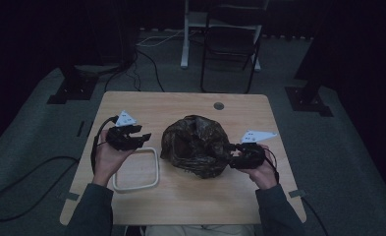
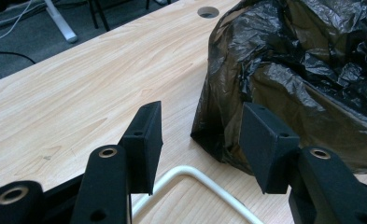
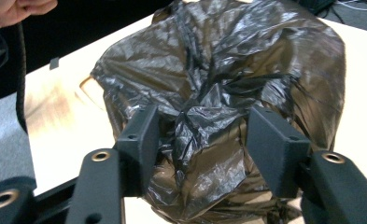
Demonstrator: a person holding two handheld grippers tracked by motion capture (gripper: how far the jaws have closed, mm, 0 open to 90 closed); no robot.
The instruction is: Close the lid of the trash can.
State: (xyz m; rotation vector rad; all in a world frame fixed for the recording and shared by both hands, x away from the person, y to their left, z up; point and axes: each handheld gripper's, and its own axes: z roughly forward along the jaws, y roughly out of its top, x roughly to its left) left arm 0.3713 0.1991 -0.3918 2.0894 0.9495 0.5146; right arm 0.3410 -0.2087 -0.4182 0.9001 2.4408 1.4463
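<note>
Two grippers at the table, one per hand. Right gripper (image 1: 228, 150) sits at the right flank of the bag (image 1: 195, 145), jaws spread, a crumpled fold of black plastic between them; in the right gripper view the pads (image 3: 141, 135) stand just off the film on both sides, not pinching it. Left gripper (image 1: 144, 138) hovers off the bag's left side, jaws wide apart and holding nothing; its view shows the bag's near edge just past the pads (image 2: 146, 140), apart from them. Bag: black, glossy, heavily creased, bulging, resting on the table (image 1: 180, 196) near its middle, closer to the right hand. White wire loop (image 1: 136, 169), a rounded rectangle, lies flat on the wood under and in front of the left gripper, just beside the bag, its corner near the bag's base. Round grommet hole (image 1: 218, 105) at the far edge. Chair (image 1: 230, 44) beyond the table, cables (image 1: 18, 184) on the grey floor.
</note>
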